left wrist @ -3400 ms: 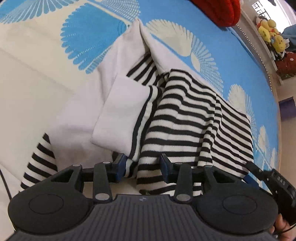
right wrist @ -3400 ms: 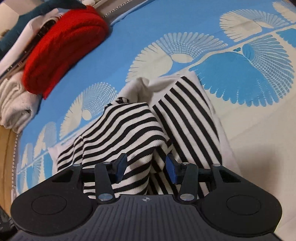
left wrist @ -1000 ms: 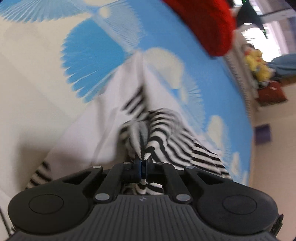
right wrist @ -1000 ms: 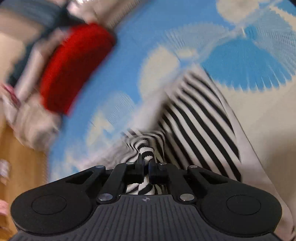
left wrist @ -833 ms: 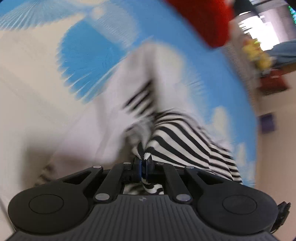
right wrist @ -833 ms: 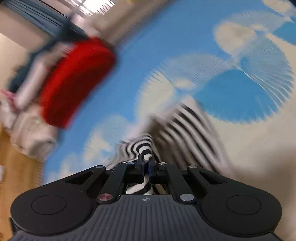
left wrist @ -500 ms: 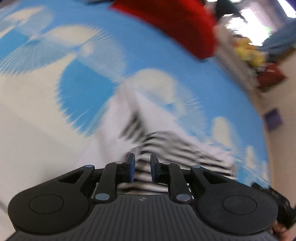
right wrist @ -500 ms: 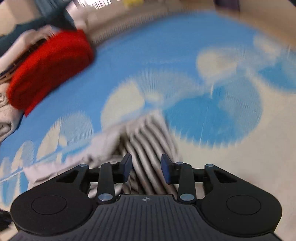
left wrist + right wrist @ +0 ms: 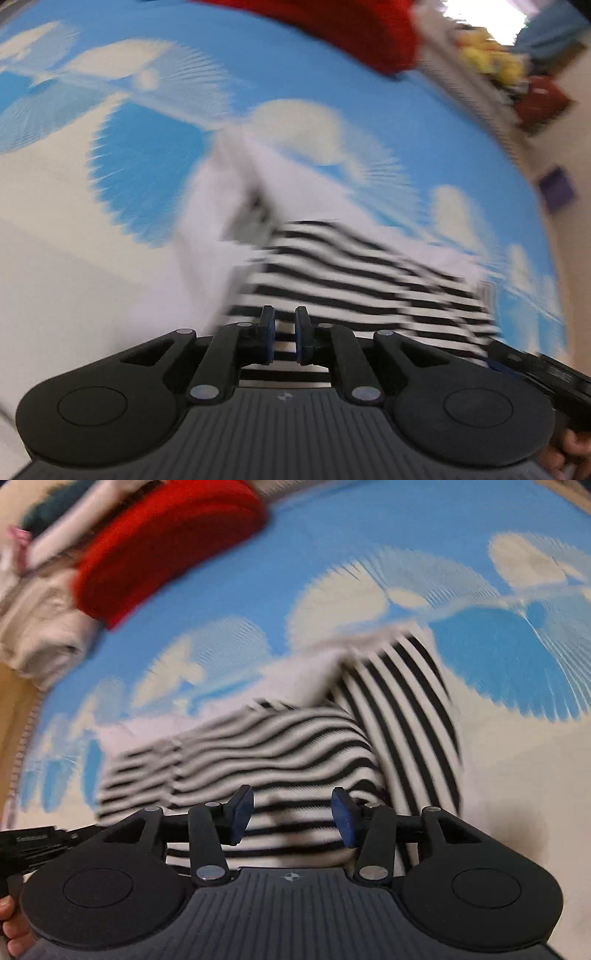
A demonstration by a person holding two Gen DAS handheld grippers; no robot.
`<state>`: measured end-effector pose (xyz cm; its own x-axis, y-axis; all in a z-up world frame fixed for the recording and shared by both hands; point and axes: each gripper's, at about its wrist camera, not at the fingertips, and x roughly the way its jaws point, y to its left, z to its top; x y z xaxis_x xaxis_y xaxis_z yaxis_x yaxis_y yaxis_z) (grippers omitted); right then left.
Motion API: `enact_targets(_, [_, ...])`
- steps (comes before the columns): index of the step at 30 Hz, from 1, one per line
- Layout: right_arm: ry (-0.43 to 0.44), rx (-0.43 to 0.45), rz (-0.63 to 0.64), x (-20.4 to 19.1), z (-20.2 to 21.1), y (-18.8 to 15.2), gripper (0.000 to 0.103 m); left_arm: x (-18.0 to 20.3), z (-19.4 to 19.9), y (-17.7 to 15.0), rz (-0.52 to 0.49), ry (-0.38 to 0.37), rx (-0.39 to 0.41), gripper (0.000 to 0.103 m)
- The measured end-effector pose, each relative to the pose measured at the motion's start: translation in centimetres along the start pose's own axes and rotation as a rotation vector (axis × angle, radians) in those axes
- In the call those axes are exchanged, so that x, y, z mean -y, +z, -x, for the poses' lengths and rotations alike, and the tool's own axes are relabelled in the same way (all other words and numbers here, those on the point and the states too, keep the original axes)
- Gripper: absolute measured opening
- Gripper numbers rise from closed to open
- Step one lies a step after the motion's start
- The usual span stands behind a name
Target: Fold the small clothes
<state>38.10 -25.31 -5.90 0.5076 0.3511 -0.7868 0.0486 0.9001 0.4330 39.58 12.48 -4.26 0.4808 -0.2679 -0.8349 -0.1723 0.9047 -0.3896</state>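
Note:
A small black-and-white striped garment [image 9: 354, 280] with white parts lies folded over on the blue and cream bedspread [image 9: 258, 74]. It also shows in the right wrist view [image 9: 288, 746]. My left gripper [image 9: 283, 330] hangs just above its near edge with the jaws a small gap apart, holding nothing. My right gripper [image 9: 291, 812] is wide open over the near striped edge, empty. Both views are blurred by motion.
A red knit item [image 9: 166, 542] lies at the back of the bed beside a pile of pale clothes [image 9: 37, 627]. It also shows in the left wrist view [image 9: 332, 29]. Yellow soft toys [image 9: 487, 62] sit beyond the bed's far edge.
Both grippers were shut on the striped cloth a second ago, carrying it over. They have let go and opened, the right one wide, and the cloth now lies flat.

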Motion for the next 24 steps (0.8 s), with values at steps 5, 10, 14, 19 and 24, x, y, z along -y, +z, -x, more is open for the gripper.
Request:
enact_targets(5, [0.159, -0.092, 0.007, -0.8, -1.6, -1.1, 0.049, 3.7, -1.7, -2.2, -0.112, -0.16, -0.138, 0.038])
enact_targets(10, [-0.009, -0.24, 0.157, -2.1, -3.7, -4.0, 0.046, 3.1, -3.0, -3.6, -0.191, 0.059, -0.221, 0.036])
enact_targets(14, [-0.015, -0.036, 0.138, -1.8, 0.3, -2.5, 0.049, 0.7, -0.6, -1.4, -0.108, 0.048, -0.065, 0.036])
enact_targets(19, [-0.218, -0.123, 0.07, 2.4, -1.1, -3.2, 0.049, -1.7, -1.4, -3.0, -0.091, 0.161, -0.145, 0.032])
enact_targets(24, [-0.115, 0.104, 0.001, 0.8, 9.1, -3.8, 0.049, 1.7, 10.0, -3.5, -0.209, 0.057, 0.157, 0.033])
